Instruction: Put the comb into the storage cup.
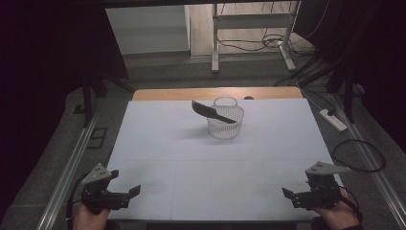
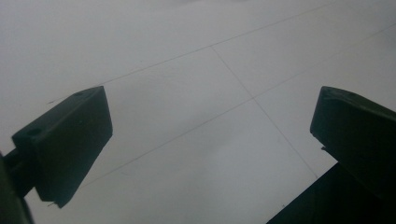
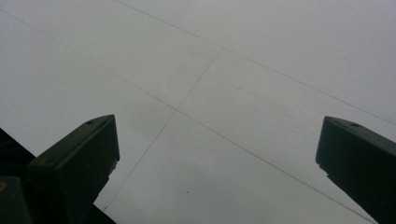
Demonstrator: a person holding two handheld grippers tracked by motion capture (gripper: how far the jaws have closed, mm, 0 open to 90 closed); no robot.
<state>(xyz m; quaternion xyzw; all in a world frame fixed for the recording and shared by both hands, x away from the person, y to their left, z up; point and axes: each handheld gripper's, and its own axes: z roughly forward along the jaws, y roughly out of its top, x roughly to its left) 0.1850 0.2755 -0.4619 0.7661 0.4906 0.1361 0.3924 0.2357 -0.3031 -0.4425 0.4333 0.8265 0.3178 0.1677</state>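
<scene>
A white mesh basket [image 1: 225, 120] stands upright on the far middle of the white table [image 1: 191, 167]. A dark grey flat utensil [image 1: 209, 111] leans in it, its broad end sticking out over the rim to the upper left. My left gripper [image 1: 125, 182] rests at the near left corner, held by a hand, jaws spread wide. In the left gripper view the left gripper [image 2: 210, 116] has only bare white table between its fingers. My right gripper [image 1: 298, 183] sits at the near right corner, also open. The right gripper [image 3: 217, 149] holds nothing. Both are far from the basket.
A wooden strip [image 1: 215, 93] runs along the table's far edge. Metal rails [image 1: 72, 167] flank the table on both sides. On the floor at right lie a white power strip [image 1: 332, 120] and a looped black cable [image 1: 359, 155]. A white desk frame [image 1: 249, 28] stands behind.
</scene>
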